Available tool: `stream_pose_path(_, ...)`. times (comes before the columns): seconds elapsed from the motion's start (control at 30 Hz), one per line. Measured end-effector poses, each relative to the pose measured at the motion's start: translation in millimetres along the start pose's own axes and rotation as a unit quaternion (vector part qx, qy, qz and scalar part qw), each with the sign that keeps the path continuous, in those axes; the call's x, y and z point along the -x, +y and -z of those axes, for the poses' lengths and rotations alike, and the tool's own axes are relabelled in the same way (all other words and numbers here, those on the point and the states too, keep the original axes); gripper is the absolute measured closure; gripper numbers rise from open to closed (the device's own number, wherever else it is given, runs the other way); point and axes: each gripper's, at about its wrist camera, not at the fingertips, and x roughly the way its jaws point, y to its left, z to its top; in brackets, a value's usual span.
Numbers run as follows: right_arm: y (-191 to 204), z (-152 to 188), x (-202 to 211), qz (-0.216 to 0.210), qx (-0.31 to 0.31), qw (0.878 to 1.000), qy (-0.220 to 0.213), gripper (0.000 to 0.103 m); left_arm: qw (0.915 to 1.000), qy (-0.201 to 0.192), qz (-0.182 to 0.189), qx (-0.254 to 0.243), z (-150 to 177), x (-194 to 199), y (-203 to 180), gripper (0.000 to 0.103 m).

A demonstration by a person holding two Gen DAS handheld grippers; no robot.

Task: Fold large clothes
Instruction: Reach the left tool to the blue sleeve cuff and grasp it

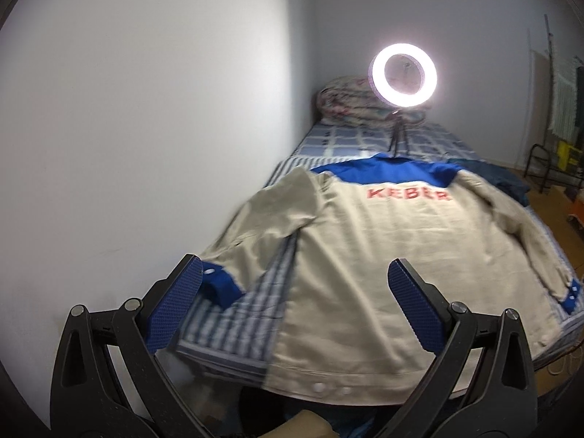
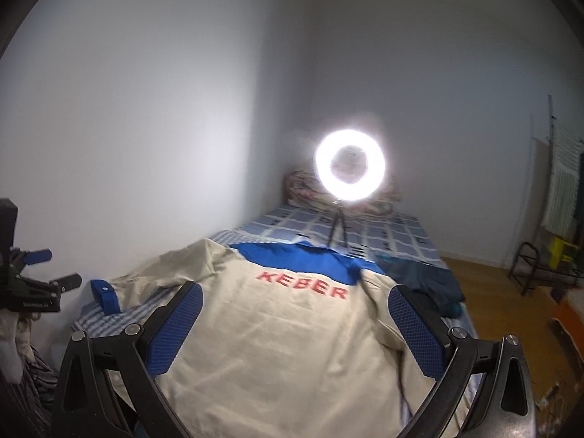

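Beige cloth fills your left wrist view: the jacket lies back-up and spread flat on the bed, collar toward the far end, hem at the near edge under your camera. That layout suits folding, since both sleeves are free to swing inward. The left sleeve runs down beside the body, its blue cuff resting on the checked sheet just ahead of one pad of your left tongs. Those tongs stand wide apart and hold nothing; they hover above the strip of sheet between sleeve and body, probably so you can drop onto the cuff or the hem corner. The right sleeve trails down the far side to its own cuff near the bed edge. A ring light on a small tripod stands on the bed beyond the collar, with a rolled quilt behind it against the wall.

From the right wrist view, your right tongs are also spread wide and empty, poised over the jacket's back, below the red lettering. The blue yoke and collar lie flat. A dark garment sits on the bed just right of the shoulder, close enough to catch when you fold that sleeve in. At the left edge you can see your other tool, held off the bed's side.
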Motion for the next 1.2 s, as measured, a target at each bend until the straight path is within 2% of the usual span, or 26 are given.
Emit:
stream_pose_path(0.1,4,-3,-22,-0.027,-0.011,1.0,0.005,0.0,0.9995,0.023,-0.007,0.021,6,-17,22,0.013)
stream_pose_path(0.17,6,0,-40,-0.056,-0.025,0.998,0.023,0.0,0.9979,0.049,-0.003,0.042,12,-32,36,0.018)
stream_pose_path(0.27,9,13,-60,-0.099,-0.037,0.993,0.054,0.001,0.9925,0.086,0.001,0.087,26,-52,59,0.03)
stream_pose_path(0.37,16,24,-72,-0.119,-0.026,0.989,0.081,0.005,0.9842,0.118,0.002,0.131,41,-73,78,0.038)
stream_pose_path(0.47,21,27,-74,-0.132,-0.016,0.987,0.086,0.006,0.9785,0.134,-0.005,0.157,48,-94,89,0.038)
stream_pose_path(0.57,28,27,-65,-0.138,0.002,0.988,0.073,0.006,0.9733,0.146,-0.013,0.177,52,-118,98,0.038)
stream_pose_path(0.63,34,28,-64,-0.137,0.018,0.988,0.067,0.006,0.9664,0.159,-0.013,0.202,54,-141,106,0.038)
stream_pose_path(0.8,53,35,-65,-0.138,0.073,0.986,0.064,0.006,0.9503,0.187,-0.047,0.245,62,-190,122,0.038)
stream_pose_path(0.93,60,37,-64,-0.149,0.091,0.983,0.063,0.007,0.9488,0.188,-0.092,0.236,64,-214,126,0.038)
stream_pose_path(1.07,58,35,-58,-0.154,0.086,0.983,0.06,0.007,0.9496,0.188,-0.122,0.22,66,-233,128,0.039)
stream_pose_path(1.1,58,34,-57,-0.153,0.085,0.983,0.059,0.007,0.9505,0.188,-0.128,0.212,66,-238,128,0.049)
stream_pose_path(1.13,57,34,-56,-0.152,0.084,0.983,0.058,0.007,0.9513,0.189,-0.129,0.206,66,-242,128,0.068)
stream_pose_path(1.17,57,34,-56,-0.151,0.084,0.983,0.058,0.007,0.9516,0.193,-0.12,0.206,66,-248,128,0.079)
stream_pose_path(1.2,56,34,-55,-0.151,0.083,0.983,0.058,0.007,0.9523,0.193,-0.108,0.21,66,-252,129,0.097)
